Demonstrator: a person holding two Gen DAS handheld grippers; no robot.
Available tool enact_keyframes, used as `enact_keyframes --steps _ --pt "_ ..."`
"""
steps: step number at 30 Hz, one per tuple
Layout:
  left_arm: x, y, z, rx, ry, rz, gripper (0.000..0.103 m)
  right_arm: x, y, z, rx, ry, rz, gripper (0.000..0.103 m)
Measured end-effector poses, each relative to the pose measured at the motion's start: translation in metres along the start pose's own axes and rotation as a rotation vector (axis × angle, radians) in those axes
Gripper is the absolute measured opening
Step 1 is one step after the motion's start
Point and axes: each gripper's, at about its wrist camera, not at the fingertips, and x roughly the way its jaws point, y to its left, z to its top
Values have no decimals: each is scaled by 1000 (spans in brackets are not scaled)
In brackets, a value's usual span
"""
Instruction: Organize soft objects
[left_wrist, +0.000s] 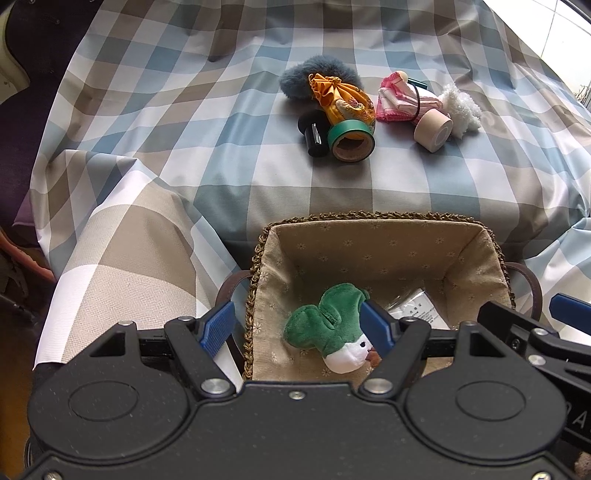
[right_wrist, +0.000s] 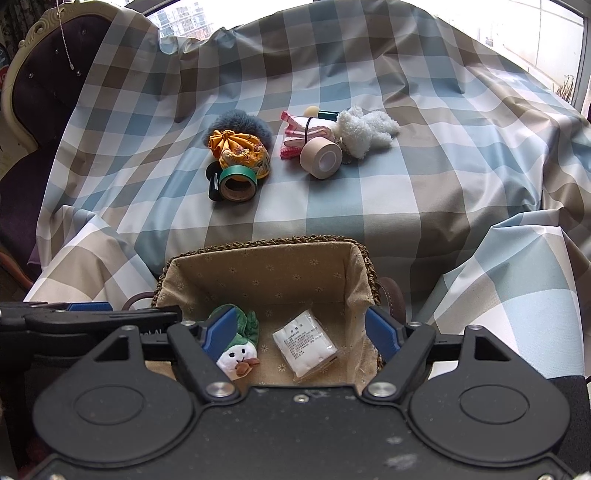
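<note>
Two soft items already sit in the lined wicker basket (right_wrist: 266, 280), lower centre of both views: a green-leafed plush radish (right_wrist: 236, 347) on its left side and a sealed white packet (right_wrist: 304, 341) to its right. I'd judge we're between picks, drop-off done and the next fetch not started.

Left to right on the checked cloth (right_wrist: 406, 192), upper middle of frame: grey-blue fur pom (right_wrist: 240, 122) behind an orange drawstring pouch (right_wrist: 240, 153), black clip (right_wrist: 213, 184) and green tape roll (right_wrist: 236, 184) touching the pouch's front; then a pink folded cloth bundle (right_wrist: 299, 138), a beige tape roll (right_wrist: 319, 158) leaning on it, and a white fluffy plush (right_wrist: 364, 131) just beside.

Next move, my call: reach forward over the far rim for a soft piece. The pom or white plush look easiest; the tape rolls and clip stay out.

Left gripper (left_wrist: 299, 325): jaws spread wide, holding nothing; the radish lies between and below the pads, and I can't tell whether the right pad touches it.

Right gripper (right_wrist: 301, 332): spread wide too, empty, hanging over the packet, right pad at the basket's right wall.
</note>
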Motion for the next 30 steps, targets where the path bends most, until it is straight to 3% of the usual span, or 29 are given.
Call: enact_keyframes --steps 6,30 --pt "1 -1 0 4 2 8 71 6 0 1 1 36 -23 80" --pt "6 -3 0 16 20 28 72 20 -6 5 35 104 -23 80"
